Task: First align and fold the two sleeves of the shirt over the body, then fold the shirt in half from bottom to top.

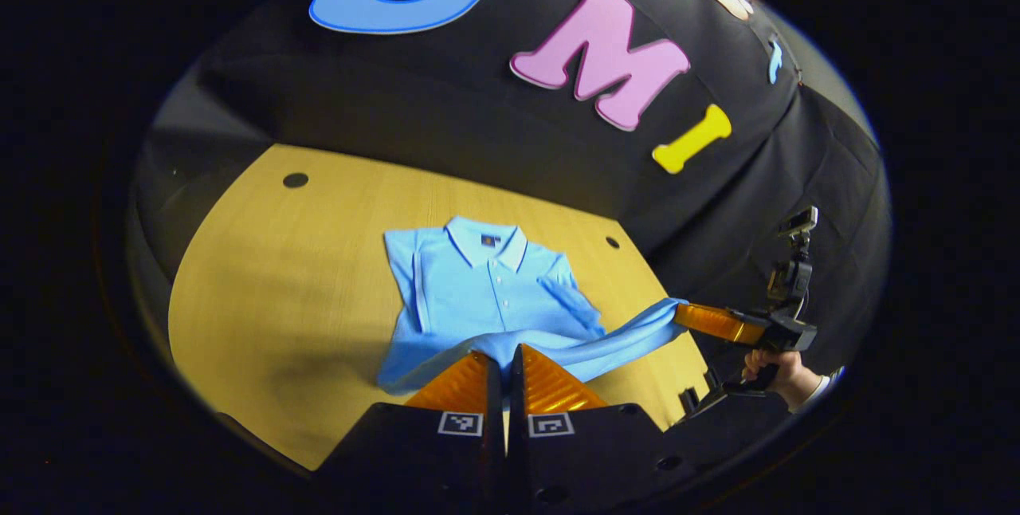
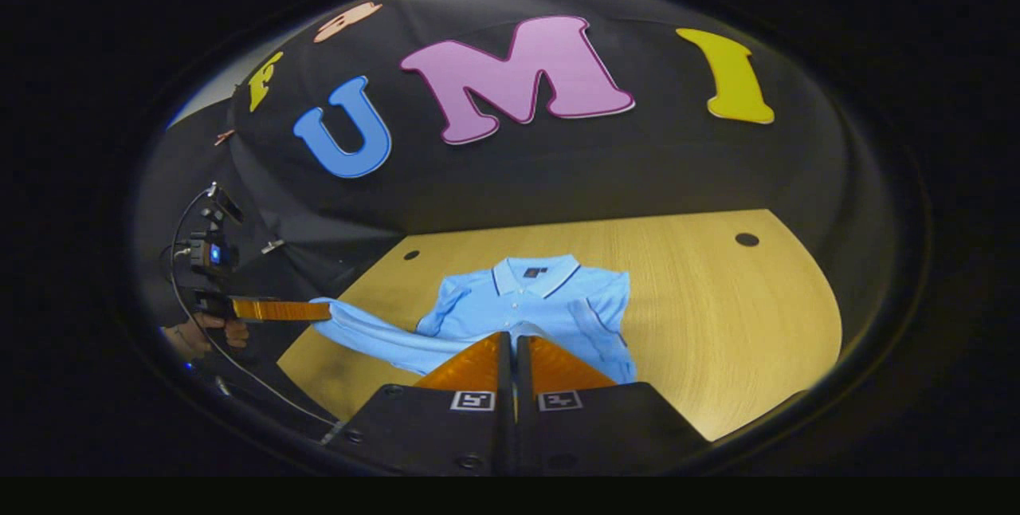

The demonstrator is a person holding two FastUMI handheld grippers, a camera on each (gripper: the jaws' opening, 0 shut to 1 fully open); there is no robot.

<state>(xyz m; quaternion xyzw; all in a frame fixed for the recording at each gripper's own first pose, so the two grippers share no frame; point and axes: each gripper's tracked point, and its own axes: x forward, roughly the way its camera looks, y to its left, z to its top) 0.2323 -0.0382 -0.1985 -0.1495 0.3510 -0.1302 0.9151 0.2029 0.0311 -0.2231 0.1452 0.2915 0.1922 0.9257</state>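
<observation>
Two grippers, left (image 1: 505, 355) and right (image 2: 510, 343), each closed on the hem of the light-blue polo shirt (image 1: 486, 292), lifted above the wooden table (image 1: 279, 276); collar far end.

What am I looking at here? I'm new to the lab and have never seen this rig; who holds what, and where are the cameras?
There is no robot. A person holds a two-finger tool in each hand, and each tool carries a fisheye camera looking forward along its own fingers. In the left gripper view, the left tool sits at the bottom, closed on the lifted bottom edge of a light blue polo shirt. Farther right you see the other tool and the hand holding it. In the right gripper view, the right tool is closed on the same edge. The shirt lies on a wooden table, collar away from the cameras, both sleeves already folded over the body. The bottom-to-top fold is under way.
</observation>
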